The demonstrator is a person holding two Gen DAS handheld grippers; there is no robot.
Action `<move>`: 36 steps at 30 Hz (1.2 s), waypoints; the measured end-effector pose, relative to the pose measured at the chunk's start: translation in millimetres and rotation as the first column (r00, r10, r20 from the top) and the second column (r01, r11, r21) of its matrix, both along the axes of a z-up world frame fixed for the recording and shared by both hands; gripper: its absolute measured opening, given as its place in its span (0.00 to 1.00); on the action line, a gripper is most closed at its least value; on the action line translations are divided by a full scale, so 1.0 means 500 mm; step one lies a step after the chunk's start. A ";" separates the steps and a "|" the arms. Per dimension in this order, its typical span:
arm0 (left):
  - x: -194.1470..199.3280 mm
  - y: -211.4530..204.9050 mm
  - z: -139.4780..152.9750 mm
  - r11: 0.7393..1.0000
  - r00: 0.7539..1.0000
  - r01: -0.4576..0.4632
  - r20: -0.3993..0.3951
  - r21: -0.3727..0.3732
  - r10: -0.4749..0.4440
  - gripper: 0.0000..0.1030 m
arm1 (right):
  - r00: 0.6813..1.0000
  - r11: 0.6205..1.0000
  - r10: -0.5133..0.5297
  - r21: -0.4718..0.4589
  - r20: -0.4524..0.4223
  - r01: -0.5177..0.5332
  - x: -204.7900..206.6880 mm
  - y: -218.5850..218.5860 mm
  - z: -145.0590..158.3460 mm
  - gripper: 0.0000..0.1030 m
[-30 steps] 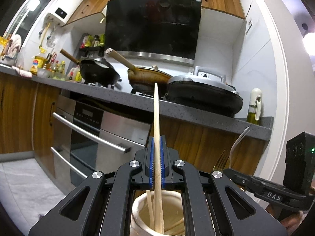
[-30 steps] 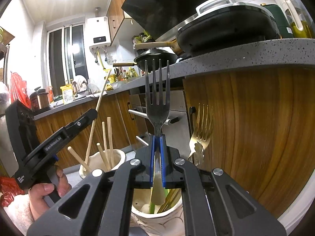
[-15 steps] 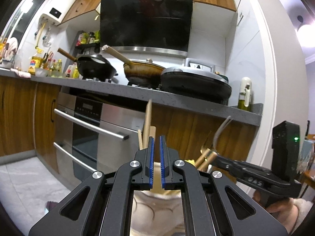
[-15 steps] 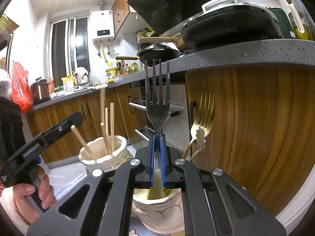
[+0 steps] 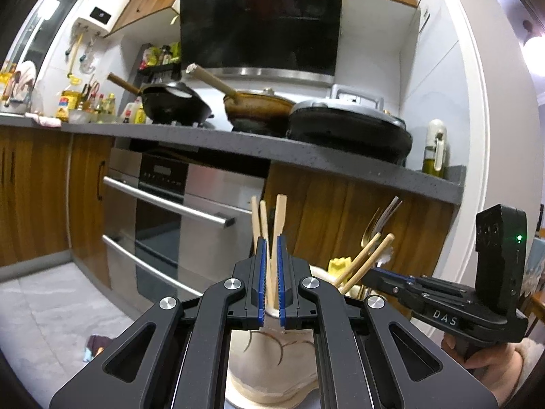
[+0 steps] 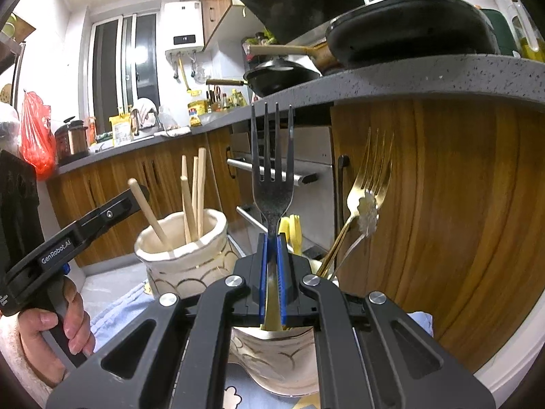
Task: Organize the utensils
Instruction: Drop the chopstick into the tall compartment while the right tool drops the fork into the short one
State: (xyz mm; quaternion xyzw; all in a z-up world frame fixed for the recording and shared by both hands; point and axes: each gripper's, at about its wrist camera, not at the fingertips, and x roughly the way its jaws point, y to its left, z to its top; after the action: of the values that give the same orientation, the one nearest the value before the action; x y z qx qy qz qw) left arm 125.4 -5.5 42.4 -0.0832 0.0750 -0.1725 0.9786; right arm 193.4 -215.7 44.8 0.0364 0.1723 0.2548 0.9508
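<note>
My left gripper (image 5: 269,279) is open, its jaws a little apart just in front of a cream holder (image 5: 269,354) that has several wooden chopsticks (image 5: 280,218) standing in it. My right gripper (image 6: 272,272) is shut on a dark fork (image 6: 272,177), held upright, tines up, over a second cream holder (image 6: 276,361). That holder has a gold fork (image 6: 369,170), a small silver utensil (image 6: 367,216) and something yellow (image 6: 293,228) in it. The chopstick holder (image 6: 184,255) stands to its left in the right wrist view.
A grey countertop (image 5: 306,153) overhangs wooden cabinets (image 6: 442,221) close behind the holders, with pans (image 5: 259,109) on it. An oven front with metal handles (image 5: 170,204) is to the left. A pale cloth (image 6: 112,310) lies under the holders.
My left gripper let go of the long chopstick, which now stands in the holder, and drew back with its jaws open. My right gripper still holds the dark fork upright.
</note>
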 end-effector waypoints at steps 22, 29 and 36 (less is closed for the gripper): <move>0.003 0.002 -0.004 1.000 1.000 -0.002 -0.012 0.003 0.002 0.10 | 0.998 1.000 -0.023 -0.010 -0.054 0.022 0.024 0.005 -0.013 0.08; 0.001 0.008 -0.007 1.000 1.000 -0.013 -0.013 -0.006 0.013 0.29 | 0.999 1.000 -0.030 -0.003 -0.035 0.030 0.007 -0.001 -0.008 0.36; -0.036 0.011 -0.010 0.999 0.999 -0.042 -0.011 0.004 0.042 0.48 | 0.998 0.997 -0.059 -0.055 0.001 0.059 -0.049 -0.004 0.001 0.62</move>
State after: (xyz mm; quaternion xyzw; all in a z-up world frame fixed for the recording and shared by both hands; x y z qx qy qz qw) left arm 107.6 0.0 37.4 -0.0837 0.0792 -0.1515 0.9817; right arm 168.8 -217.7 45.2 0.0155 0.1784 0.2219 0.9585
